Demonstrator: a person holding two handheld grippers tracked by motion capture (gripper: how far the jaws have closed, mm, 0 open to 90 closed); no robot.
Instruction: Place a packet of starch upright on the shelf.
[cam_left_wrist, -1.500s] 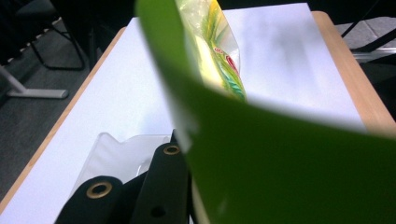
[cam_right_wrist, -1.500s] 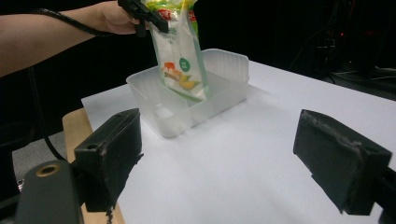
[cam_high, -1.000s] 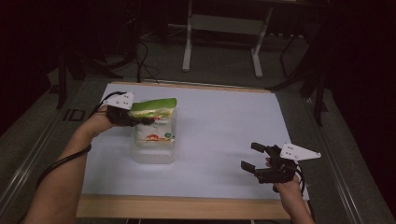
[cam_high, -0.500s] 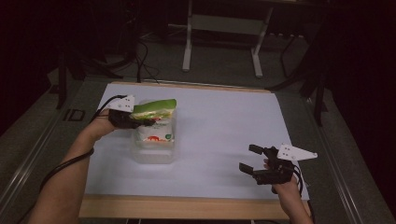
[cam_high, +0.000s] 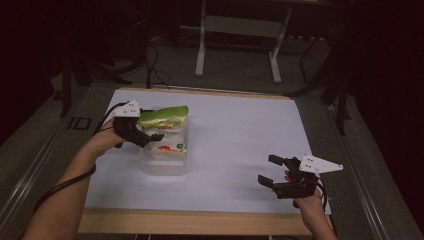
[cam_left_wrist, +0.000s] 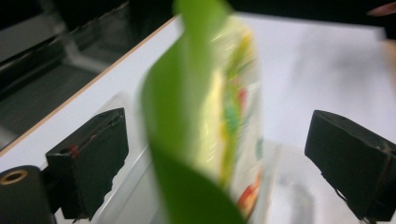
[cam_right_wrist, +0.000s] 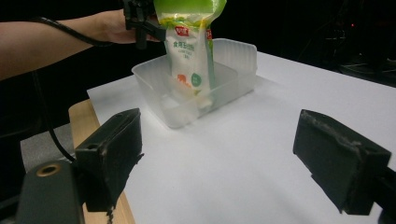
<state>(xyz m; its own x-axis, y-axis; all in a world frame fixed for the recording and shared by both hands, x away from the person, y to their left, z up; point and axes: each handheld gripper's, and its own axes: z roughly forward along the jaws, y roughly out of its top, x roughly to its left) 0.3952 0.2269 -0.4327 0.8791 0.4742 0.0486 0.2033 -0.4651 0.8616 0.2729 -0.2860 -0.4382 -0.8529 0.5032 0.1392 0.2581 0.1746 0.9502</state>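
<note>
A green-topped snack bag (cam_high: 165, 121) stands upright in a clear plastic container (cam_high: 165, 164) on the left of the white table. My left gripper (cam_high: 149, 132) is at the bag's upper left edge. In the left gripper view the bag (cam_left_wrist: 210, 116) rises blurred between the two jaws, which stand wide apart, so the left gripper (cam_left_wrist: 215, 158) is open. My right gripper (cam_high: 266, 170) hovers open and holds nothing near the front right of the table. In the right gripper view my right gripper (cam_right_wrist: 229, 158) faces the bag (cam_right_wrist: 189, 42) and the container (cam_right_wrist: 236, 56) from a distance.
The white table sheet (cam_high: 240, 135) has a wooden front edge (cam_high: 190, 222). Beyond the table stand a metal frame's legs (cam_high: 235, 50) and dark stands on a grey floor. A cable (cam_high: 60, 187) trails from the left gripper along the forearm.
The left gripper and the bag's top have sunk slightly toward the container. The right gripper has drifted a little toward the table's front edge.
</note>
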